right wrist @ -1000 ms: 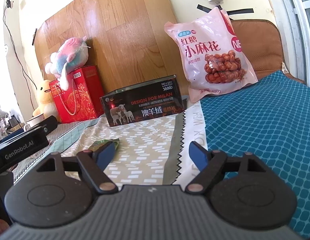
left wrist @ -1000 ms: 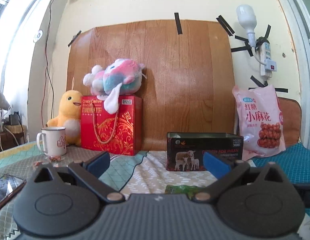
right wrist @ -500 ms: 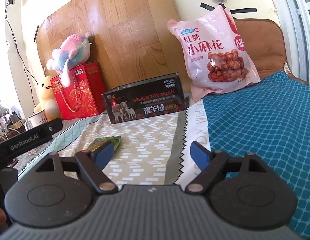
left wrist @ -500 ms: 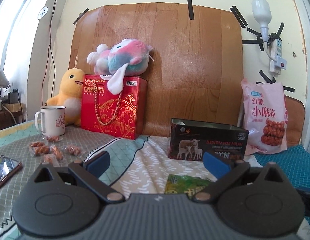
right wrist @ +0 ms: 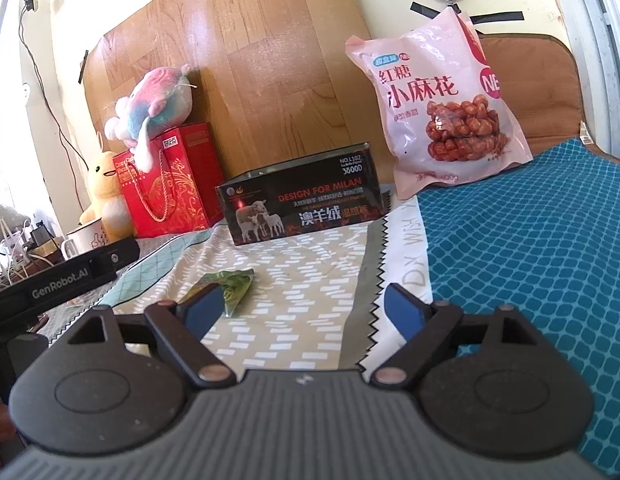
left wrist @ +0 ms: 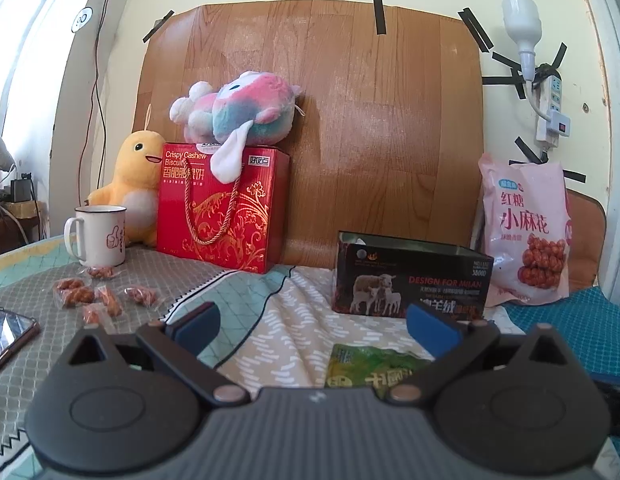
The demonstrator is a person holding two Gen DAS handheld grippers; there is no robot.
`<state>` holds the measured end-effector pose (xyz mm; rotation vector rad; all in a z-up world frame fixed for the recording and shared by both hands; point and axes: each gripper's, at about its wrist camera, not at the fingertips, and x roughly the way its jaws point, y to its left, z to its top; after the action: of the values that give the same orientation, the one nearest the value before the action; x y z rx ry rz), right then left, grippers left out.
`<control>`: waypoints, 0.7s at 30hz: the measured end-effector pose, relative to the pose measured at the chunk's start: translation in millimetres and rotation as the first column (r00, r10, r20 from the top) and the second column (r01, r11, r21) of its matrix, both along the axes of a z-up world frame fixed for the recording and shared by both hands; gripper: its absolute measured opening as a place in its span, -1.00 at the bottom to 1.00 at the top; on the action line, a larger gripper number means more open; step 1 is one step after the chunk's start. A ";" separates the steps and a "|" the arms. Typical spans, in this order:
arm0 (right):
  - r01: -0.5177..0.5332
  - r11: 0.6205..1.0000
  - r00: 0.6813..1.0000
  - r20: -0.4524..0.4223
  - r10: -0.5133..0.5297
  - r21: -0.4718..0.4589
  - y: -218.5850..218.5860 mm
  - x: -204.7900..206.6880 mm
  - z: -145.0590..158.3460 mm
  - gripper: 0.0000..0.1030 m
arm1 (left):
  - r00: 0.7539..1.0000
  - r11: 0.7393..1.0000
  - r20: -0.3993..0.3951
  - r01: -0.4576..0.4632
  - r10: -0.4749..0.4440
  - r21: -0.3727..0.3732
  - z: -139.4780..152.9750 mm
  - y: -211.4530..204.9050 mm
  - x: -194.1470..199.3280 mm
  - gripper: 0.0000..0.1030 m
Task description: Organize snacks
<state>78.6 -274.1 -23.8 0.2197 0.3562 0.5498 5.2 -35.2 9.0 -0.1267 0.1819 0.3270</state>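
With the left gripper (left wrist: 311,326) wide and empty and the right gripper (right wrist: 304,306) opening on nothing, sorting appears barely begun: the green packet (right wrist: 230,290) and wrapped snacks (left wrist: 90,294) lie loose on the cloth (left wrist: 294,320), apart from the open box (left wrist: 409,280).

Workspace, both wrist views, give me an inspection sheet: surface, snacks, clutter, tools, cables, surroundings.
Surface: patterned cloths, teal cover at right.
Job's things: green packet lying flat; small wrapped snacks scattered near the mug; pink snack bag leaning upright; open dark tin; red gift box.
Clutter: two plush toys, one on the red box; phone.
Tools: left tool open, nothing between; right tool opening, nothing between.
Cables: power strip taped to wall; wire at left.
Surroundings: wood-grain panel, bright window.
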 end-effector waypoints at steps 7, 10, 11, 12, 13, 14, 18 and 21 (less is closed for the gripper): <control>-0.012 1.000 1.000 -0.004 0.012 0.004 0.4 0.1 0.0 0.75 | 1.000 1.000 -0.003 0.008 -0.008 0.001 -0.5 0.0 0.3 1.00; -0.013 1.000 1.000 -0.003 0.013 0.001 0.6 -1.0 -0.3 0.75 | 1.000 1.000 -0.004 0.011 -0.011 -0.001 -0.4 0.9 0.9 1.00; -0.013 1.000 1.000 -0.002 0.013 0.001 0.8 -1.0 -0.3 0.75 | 1.000 1.000 -0.004 0.010 -0.010 -0.001 -0.4 0.8 0.5 1.00; -0.014 1.000 1.000 -0.002 0.014 0.001 0.7 -0.8 -0.3 0.75 | 1.000 1.000 -0.004 0.010 -0.010 -0.002 -0.4 1.0 0.5 1.00; -0.013 1.000 1.000 -0.003 0.013 0.001 0.9 -1.2 -0.3 0.75 | 1.000 1.000 -0.004 0.010 -0.010 -0.003 -0.4 1.1 0.3 1.00; -0.013 1.000 1.000 -0.003 0.013 0.001 0.9 -1.1 -0.4 0.75 | 1.000 1.000 -0.004 0.011 -0.011 -0.003 -0.3 1.4 0.5 1.00; -0.016 1.000 1.000 -0.002 0.016 -0.001 0.7 -0.1 -0.6 0.75 | 1.000 1.000 -0.003 0.005 -0.005 -0.010 -0.2 1.0 0.1 1.00; -0.016 1.000 1.000 -0.004 0.016 0.001 0.7 -0.2 -0.6 0.75 | 1.000 1.000 -0.008 0.005 -0.005 -0.009 -0.3 0.0 0.8 1.00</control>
<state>78.5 -273.5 -24.4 0.2188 0.3616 0.5656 6.1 -35.1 8.8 -0.1339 0.1912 0.3220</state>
